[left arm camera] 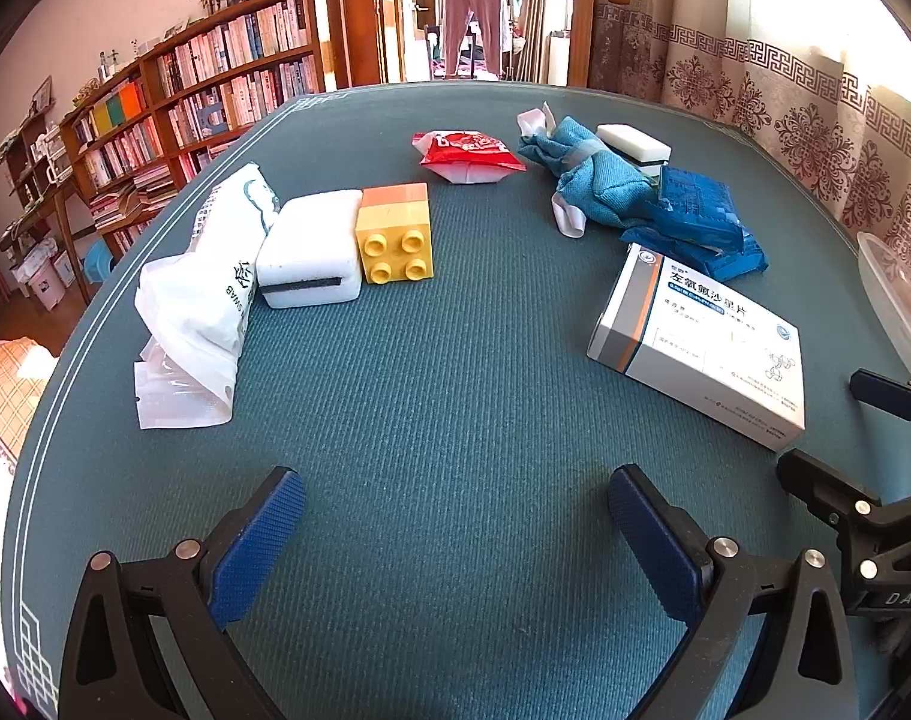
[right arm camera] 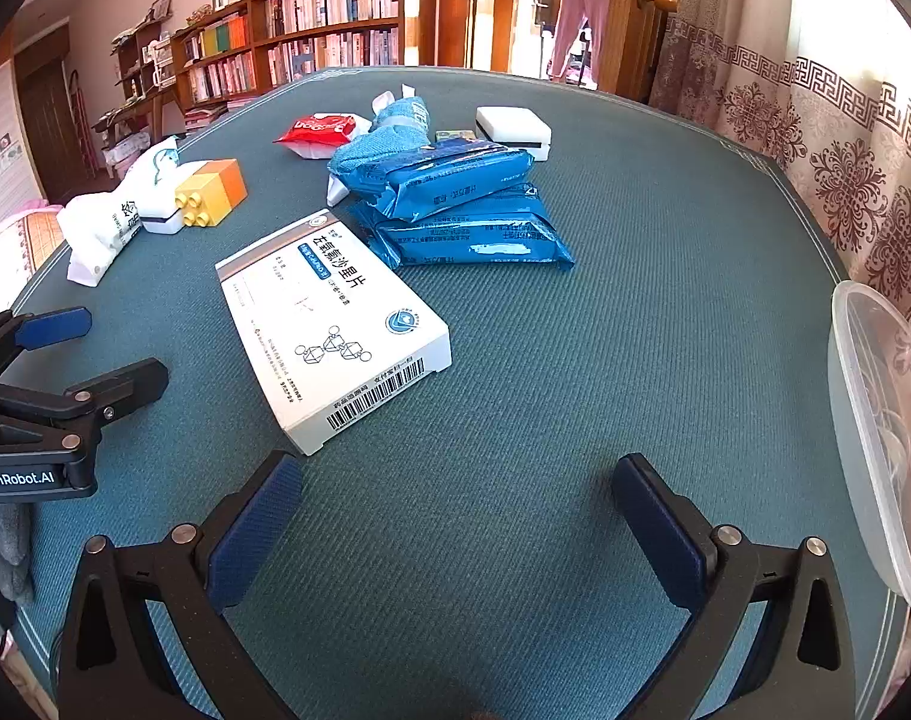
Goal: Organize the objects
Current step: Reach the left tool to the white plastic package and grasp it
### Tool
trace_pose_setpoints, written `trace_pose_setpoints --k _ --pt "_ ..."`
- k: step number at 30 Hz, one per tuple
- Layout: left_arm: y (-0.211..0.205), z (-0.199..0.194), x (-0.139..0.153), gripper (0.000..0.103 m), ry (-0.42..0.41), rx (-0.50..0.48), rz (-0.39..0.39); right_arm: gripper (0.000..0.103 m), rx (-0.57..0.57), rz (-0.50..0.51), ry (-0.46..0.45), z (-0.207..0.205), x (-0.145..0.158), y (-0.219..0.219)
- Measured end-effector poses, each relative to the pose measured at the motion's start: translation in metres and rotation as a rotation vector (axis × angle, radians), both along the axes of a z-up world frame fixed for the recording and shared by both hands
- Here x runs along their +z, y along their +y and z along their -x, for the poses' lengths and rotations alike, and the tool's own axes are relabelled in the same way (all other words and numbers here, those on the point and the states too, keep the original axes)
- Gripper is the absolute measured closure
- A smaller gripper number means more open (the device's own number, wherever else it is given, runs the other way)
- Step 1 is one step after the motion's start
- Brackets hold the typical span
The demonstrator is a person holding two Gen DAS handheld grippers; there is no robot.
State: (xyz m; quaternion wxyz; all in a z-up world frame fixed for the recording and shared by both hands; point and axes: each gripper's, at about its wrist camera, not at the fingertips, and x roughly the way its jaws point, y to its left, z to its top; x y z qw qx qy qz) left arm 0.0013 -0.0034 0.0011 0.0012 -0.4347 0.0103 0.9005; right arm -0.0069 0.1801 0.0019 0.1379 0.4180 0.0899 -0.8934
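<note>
While flat, medicine box (right arm camera: 329, 330) lies diagonally.

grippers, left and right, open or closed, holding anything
Left gripper: open, holding nothing, above the green table mat.
Right gripper: open, holding nothing.

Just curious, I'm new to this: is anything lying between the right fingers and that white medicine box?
Nothing visible. Only bare green table cover lies between the open right gripper and the medicine box. The blue packets sit beyond the box.
</note>
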Motion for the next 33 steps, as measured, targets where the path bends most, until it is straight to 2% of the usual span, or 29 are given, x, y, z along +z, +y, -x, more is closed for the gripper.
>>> trace_pose_setpoints --k 5,10,14,21,25,28,30,33 --pt "-0.012 -0.004 0.006 0.0 0.027 0.017 -0.044 0.0 0.001 0.001 0.0 0.0 0.0 0.0" --pt "-0.022 -0.008 0.026 0.0 0.114 0.053 0.044 0.0 0.001 0.0 0.001 0.0 0.0 0.0" --pt "-0.044 -0.002 0.046 0.0 0.166 0.112 0.057 0.0 0.001 0.0 0.001 0.0 0.0 0.0" --pt "-0.08 0.026 0.053 0.001 0.169 0.213 0.072 0.0 0.001 0.0 0.001 0.0 0.0 0.0" --pt "-0.093 0.04 0.051 0.002 0.159 0.211 0.055 0.0 0.001 0.0 0.001 0.0 0.0 0.0" --pt "-0.104 0.055 0.047 0.01 0.117 0.216 0.023 0.0 0.001 0.001 0.001 0.0 0.0 0.0" --pt "-0.112 0.062 0.043 0.021 0.09 0.224 -0.005 0.0 0.001 0.001 0.001 0.0 0.0 0.0" --pt "-0.123 0.067 0.038 0.028 0.064 0.233 -0.051 0.0 0.001 0.001 0.001 0.0 0.0 0.0"
